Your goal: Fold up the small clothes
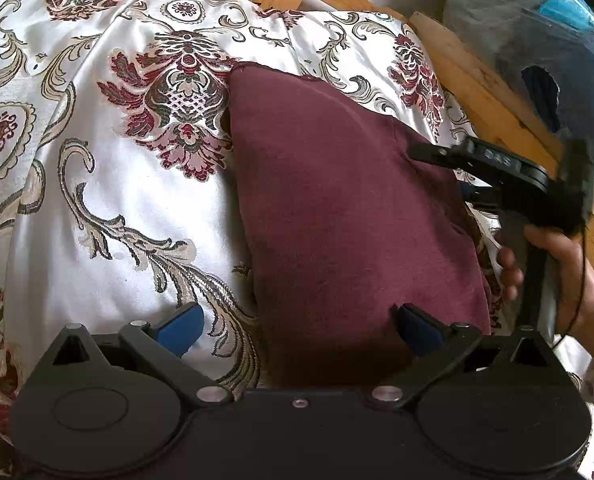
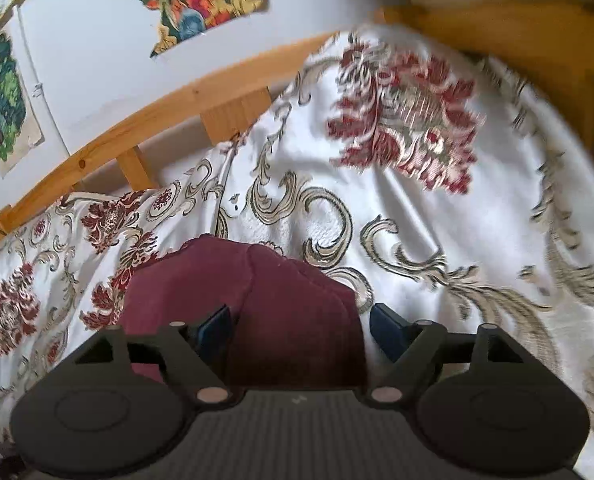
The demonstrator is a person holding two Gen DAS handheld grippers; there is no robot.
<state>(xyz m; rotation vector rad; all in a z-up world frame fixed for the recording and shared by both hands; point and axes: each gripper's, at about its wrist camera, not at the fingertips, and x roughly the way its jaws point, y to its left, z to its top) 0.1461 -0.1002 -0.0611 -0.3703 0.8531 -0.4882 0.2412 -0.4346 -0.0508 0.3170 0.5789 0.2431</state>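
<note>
The left claw (image 1: 297, 320) is hovering released, its blue pads (image 1: 181, 326) spread wide over the near edge of the folded maroon garment (image 1: 337, 208), neither one pressing the cloth. The garment is lying flat on the bed's floral white bedspread (image 1: 97, 200), beside the wooden bed frame (image 1: 477, 88). The right claw (image 2: 301, 332), gripped by a hand (image 1: 561, 272), is standing released too, straddling the garment's edge.

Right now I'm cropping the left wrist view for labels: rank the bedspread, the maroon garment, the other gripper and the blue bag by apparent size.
1. bedspread
2. maroon garment
3. and 4. unsure: the blue bag is cut off by the frame, and the right gripper sits much nearer.
</note>
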